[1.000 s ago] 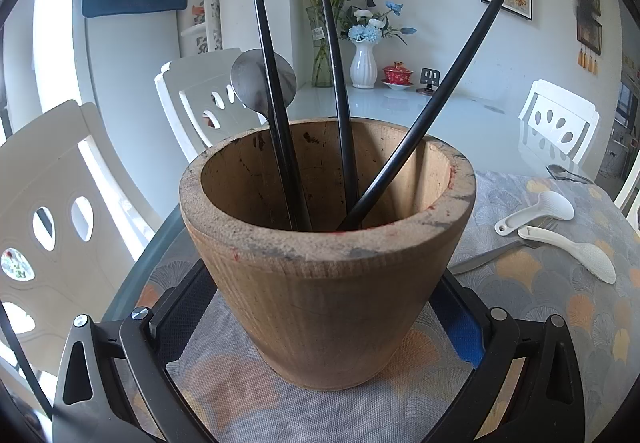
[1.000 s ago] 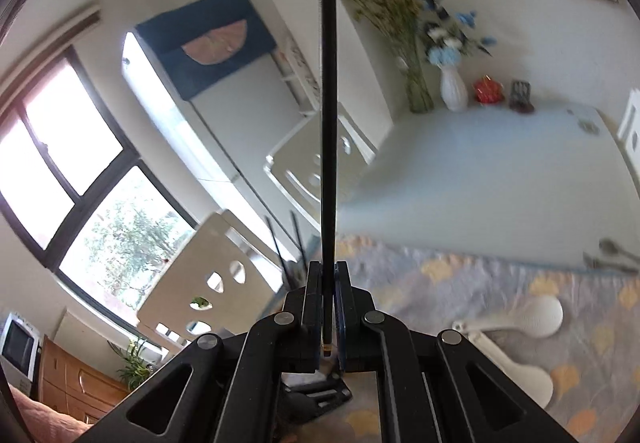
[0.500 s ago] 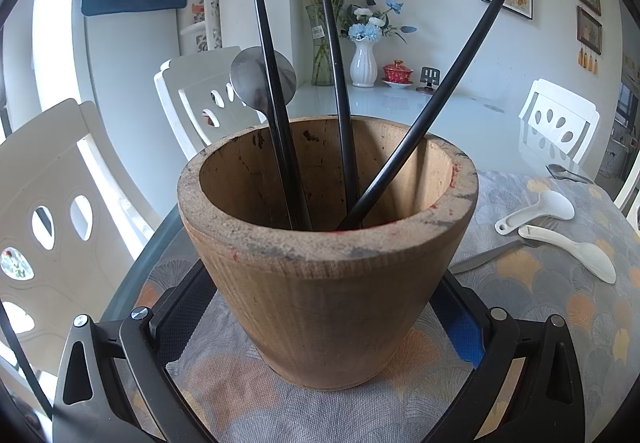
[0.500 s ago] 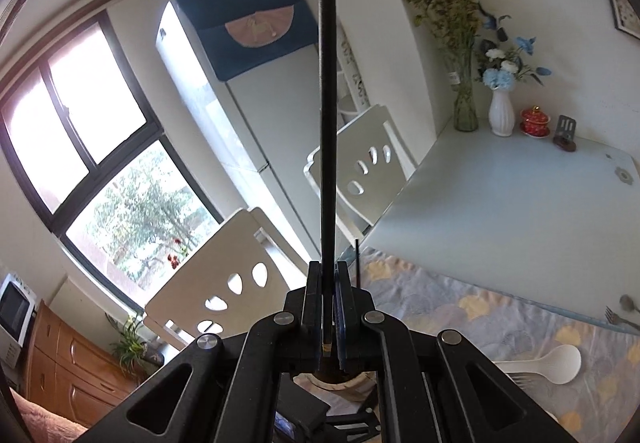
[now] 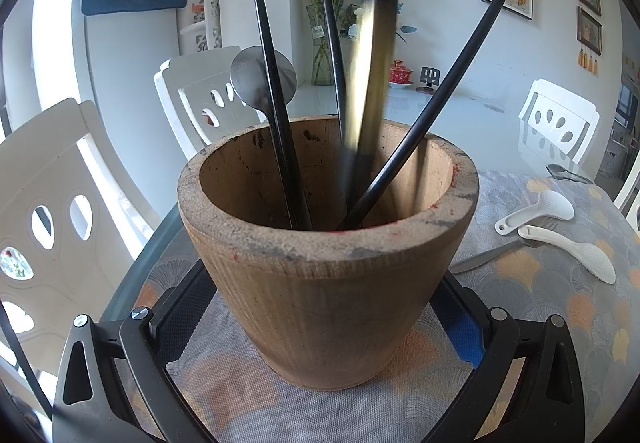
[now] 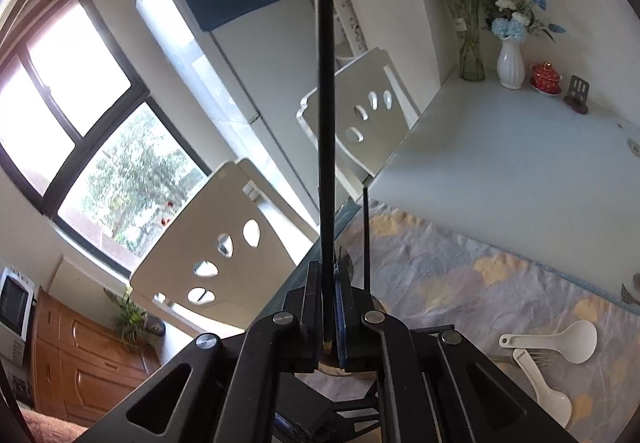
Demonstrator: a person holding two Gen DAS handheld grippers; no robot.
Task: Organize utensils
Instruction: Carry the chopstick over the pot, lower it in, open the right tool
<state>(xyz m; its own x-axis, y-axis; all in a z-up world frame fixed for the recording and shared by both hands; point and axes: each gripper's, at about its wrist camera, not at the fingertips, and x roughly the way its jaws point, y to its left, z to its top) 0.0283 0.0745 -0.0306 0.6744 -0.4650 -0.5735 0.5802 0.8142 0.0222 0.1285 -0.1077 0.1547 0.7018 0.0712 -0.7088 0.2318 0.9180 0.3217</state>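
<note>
A wooden pot (image 5: 328, 283) stands on the patterned cloth, and my left gripper (image 5: 320, 307) is shut on its lower sides. Inside it are several black chopsticks (image 5: 272, 83) and a metal spoon (image 5: 256, 75). One more black chopstick (image 5: 372, 63), blurred, reaches down into the pot's mouth. In the right wrist view this chopstick (image 6: 325, 123) stands upright between the jaws of my right gripper (image 6: 329, 323). The jaws are opening, and a thin gap shows beside the stick. The pot's rim (image 6: 332, 367) is just visible below them.
Two white plastic spoons (image 5: 536, 207) (image 5: 576, 251) and a metal knife (image 5: 488, 259) lie on the cloth right of the pot. A metal spoon (image 5: 564, 173) lies farther back. White chairs (image 5: 200, 99) stand at the table's left, and vases (image 6: 510, 63) stand at its far end.
My right gripper moved over the pot, bringing its black chopstick down into the pot's mouth. Its jaws have parted slightly. The left gripper and pot stayed still.
</note>
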